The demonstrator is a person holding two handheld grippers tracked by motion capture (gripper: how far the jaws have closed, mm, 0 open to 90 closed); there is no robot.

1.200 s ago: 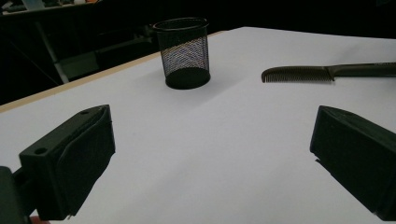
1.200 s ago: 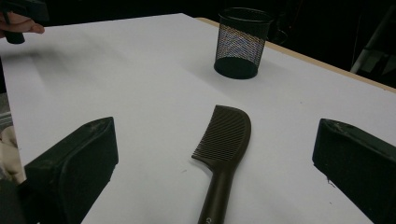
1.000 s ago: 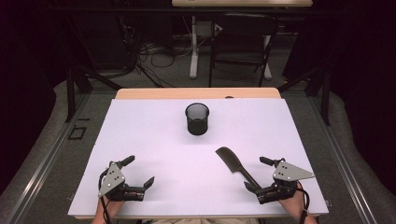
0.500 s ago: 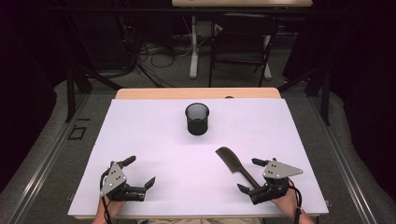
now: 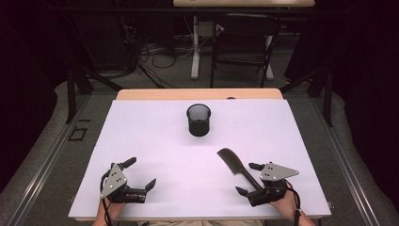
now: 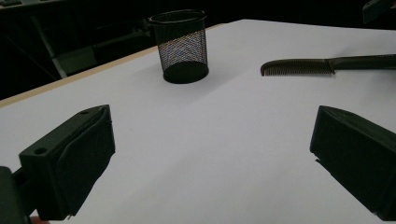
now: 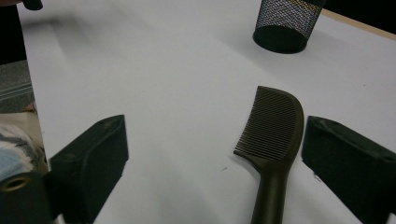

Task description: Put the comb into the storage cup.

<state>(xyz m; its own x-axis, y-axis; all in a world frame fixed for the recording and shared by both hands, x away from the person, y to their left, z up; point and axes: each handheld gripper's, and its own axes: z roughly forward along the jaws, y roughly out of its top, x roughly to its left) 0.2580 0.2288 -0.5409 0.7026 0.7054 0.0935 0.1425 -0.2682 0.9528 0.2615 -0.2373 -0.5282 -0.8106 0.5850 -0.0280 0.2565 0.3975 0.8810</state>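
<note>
A black mesh cup stands upright at the middle back of the white table. A dark comb lies flat at the front right, its toothed end toward the cup. My right gripper is open around the comb's handle. In the right gripper view the comb lies between the jaws, close to the right one, and the cup is beyond it. My left gripper rests open at the front left, holding nothing. In the left gripper view the cup and the comb lie ahead.
The table's wooden far edge borders the white sheet. Beyond it stand a dark chair and a desk leg among floor cables. Metal rails run along both sides of the table.
My right gripper has slid left along the front of the table, so the comb's handle now lies between its jaws. The comb, the cup and the left gripper have stayed put.
</note>
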